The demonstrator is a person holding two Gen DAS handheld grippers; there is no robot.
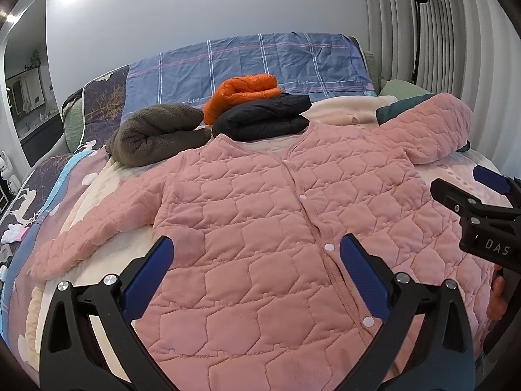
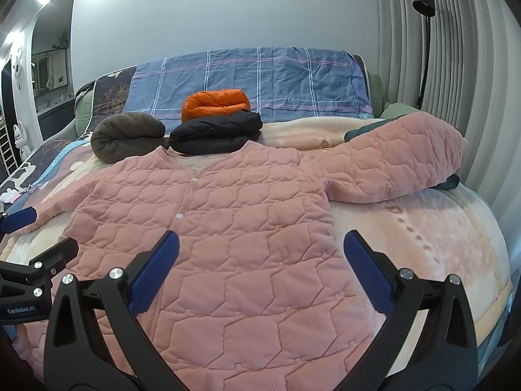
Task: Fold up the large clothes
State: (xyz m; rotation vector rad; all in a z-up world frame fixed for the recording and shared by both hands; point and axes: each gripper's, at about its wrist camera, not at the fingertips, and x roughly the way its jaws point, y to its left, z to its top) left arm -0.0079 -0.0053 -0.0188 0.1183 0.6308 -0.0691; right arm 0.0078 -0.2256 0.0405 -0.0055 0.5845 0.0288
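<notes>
A pink quilted jacket (image 1: pixel 276 221) (image 2: pixel 228 228) lies spread flat, front up and snapped shut, on the bed. One sleeve (image 1: pixel 94 228) lies down to the left, and the other sleeve (image 2: pixel 397 159) stretches out to the right. My left gripper (image 1: pixel 257 260) hovers open above the jacket's lower front, with nothing between its blue pads. My right gripper (image 2: pixel 260 257) is open too, above the jacket's right side near its edge. The right gripper's body (image 1: pixel 482 218) shows at the right edge of the left wrist view. The left gripper's body (image 2: pixel 29 270) appears at the left edge of the right wrist view.
Folded clothes sit beyond the collar: a brown fleece (image 1: pixel 156 133), an orange jacket (image 1: pixel 241 93) and a black jacket (image 1: pixel 263 119). A blue plaid cover (image 1: pixel 247 65) hangs over the headboard. Peach blanket (image 2: pixel 423 228) covers the bed. A black floor lamp (image 2: pixel 425 42) and curtains stand at the right.
</notes>
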